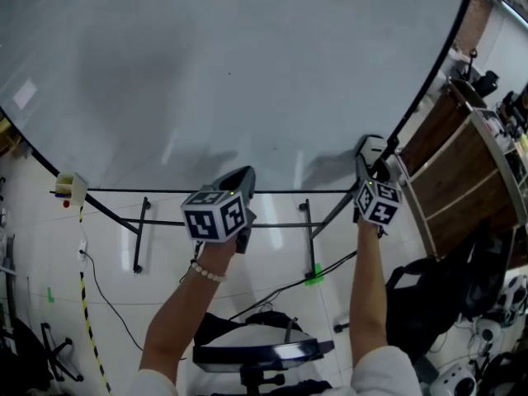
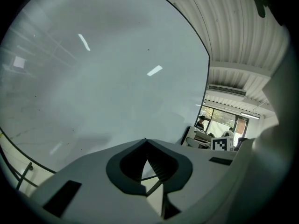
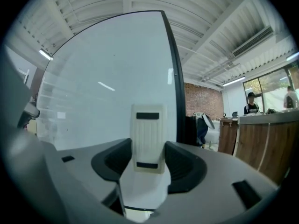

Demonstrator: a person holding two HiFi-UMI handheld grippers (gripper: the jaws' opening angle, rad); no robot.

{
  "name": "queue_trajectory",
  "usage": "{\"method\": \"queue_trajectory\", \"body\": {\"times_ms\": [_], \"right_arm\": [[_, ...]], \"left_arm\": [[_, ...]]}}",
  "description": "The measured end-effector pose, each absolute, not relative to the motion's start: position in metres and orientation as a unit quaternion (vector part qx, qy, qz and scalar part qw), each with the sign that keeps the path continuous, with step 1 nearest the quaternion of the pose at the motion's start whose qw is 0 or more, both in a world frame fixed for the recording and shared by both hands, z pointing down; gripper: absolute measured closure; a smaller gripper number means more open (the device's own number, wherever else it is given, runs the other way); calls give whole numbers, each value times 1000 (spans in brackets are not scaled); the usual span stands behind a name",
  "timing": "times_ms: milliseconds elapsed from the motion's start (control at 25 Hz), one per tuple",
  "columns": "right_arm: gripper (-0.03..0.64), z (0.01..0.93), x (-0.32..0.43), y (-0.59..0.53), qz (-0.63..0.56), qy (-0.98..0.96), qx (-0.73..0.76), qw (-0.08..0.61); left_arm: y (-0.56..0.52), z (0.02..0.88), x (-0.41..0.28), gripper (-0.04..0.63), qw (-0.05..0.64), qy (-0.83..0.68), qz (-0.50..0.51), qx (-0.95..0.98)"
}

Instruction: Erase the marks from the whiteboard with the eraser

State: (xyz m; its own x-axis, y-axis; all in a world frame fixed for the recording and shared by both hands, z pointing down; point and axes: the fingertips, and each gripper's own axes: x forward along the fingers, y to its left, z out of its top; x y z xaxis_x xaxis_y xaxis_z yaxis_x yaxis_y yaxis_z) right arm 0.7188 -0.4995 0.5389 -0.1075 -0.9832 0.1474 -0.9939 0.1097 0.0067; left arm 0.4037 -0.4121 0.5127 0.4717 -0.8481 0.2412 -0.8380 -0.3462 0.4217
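The big whiteboard [image 1: 231, 73] fills the head view and looks almost clean, with only a tiny dark speck [image 1: 230, 74] and faint smudges. My right gripper [image 1: 373, 162] is at the board's lower right corner, shut on a white ribbed eraser [image 3: 148, 139] that stands upright between the jaws; the eraser [image 1: 370, 148] shows just past the board's black edge. My left gripper [image 1: 239, 180] hangs at the board's bottom edge, near the middle. Its jaws meet at the tip with nothing between them. In the left gripper view the whiteboard [image 2: 103, 73] fills the picture behind the left gripper [image 2: 146, 143].
The board's black stand [image 1: 142, 233] has feet on the white floor below. A small box of markers [image 1: 72, 187] hangs at the board's lower left. A wooden counter [image 1: 462, 163] stands at the right. A chair [image 1: 260, 353] and floor cables lie below my arms.
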Motion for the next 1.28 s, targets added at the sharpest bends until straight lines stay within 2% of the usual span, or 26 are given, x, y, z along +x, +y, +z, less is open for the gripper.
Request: {"method": "queue_trajectory", "body": {"times_ms": [320,920,1280], "right_arm": [[364,543,650,-490,46,-746,663,54],[364,542,474,-471,52,-752,655,49],[364,538,336,-456,48,-779,624,50]], "left_arm": [[-402,515,368,607,257,-524,-18,812],[-357,525,222,607,265,-556,-16,787],[-336,524,125,607,262,-569,-16,779]]}}
